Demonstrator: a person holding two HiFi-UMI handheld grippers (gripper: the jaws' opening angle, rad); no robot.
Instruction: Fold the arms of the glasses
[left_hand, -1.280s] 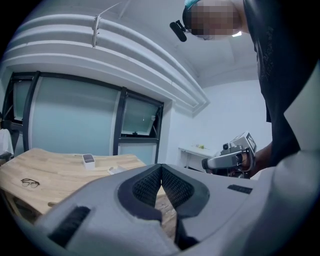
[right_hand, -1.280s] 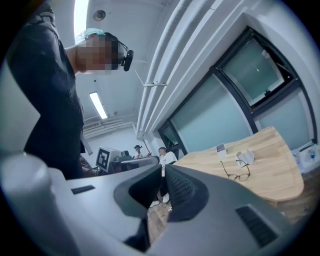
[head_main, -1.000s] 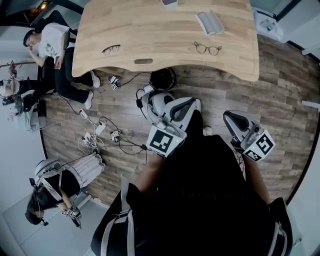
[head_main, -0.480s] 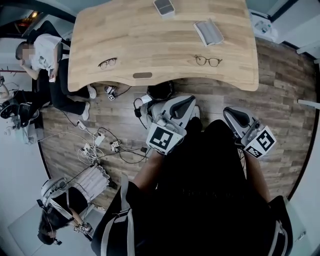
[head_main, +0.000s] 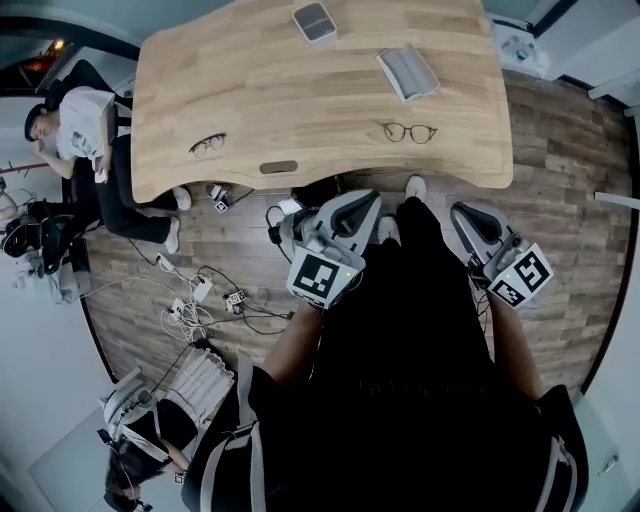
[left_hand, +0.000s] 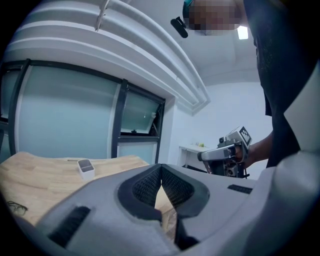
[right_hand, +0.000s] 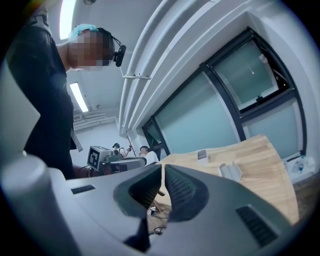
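Two pairs of glasses lie with arms spread on the wooden table (head_main: 300, 100): one pair (head_main: 208, 145) near the left front edge, another pair (head_main: 408, 132) at the right front. My left gripper (head_main: 362, 203) and right gripper (head_main: 466, 216) hang over the floor just short of the table's front edge, both shut and empty. In the left gripper view the jaws (left_hand: 161, 169) meet at the tips, and the left pair of glasses (left_hand: 15, 207) shows at the far left. The right gripper (right_hand: 162, 169) also has its tips together.
An open grey glasses case (head_main: 405, 70) and a small box (head_main: 314, 20) sit at the table's back. A person (head_main: 85, 110) sits at the table's left end; another (head_main: 140, 440) crouches at lower left. Cables and power strips (head_main: 200, 290) lie on the wood floor.
The table has slid lower and nearer in the head view, and feet now show at its front edge. Both grippers stay shut and keep about the same place.
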